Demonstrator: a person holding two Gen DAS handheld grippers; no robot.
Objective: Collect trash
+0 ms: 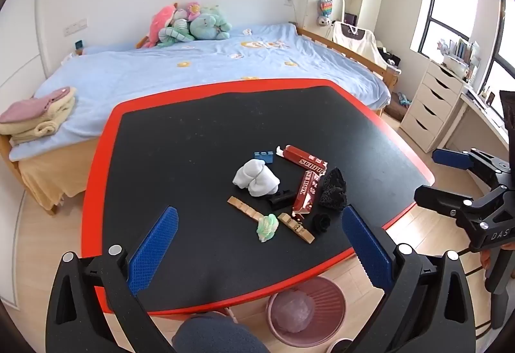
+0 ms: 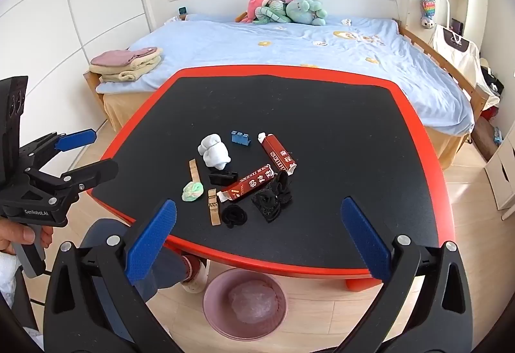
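Pink bin [image 2: 244, 304] under red table edge [image 2: 257, 259], litter central

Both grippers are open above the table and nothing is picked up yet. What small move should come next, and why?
Probably lower the left gripper onto the green-and-white crumpled wad. It lies loose near the table's front edge, almost between the open jaws, with the pink bin just below.

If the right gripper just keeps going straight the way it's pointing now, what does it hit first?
Probably the black lacy bundle or the red wrapper beside it, in the litter on the table. The open right gripper has nothing nearer between its fingers, though depth is uncertain.
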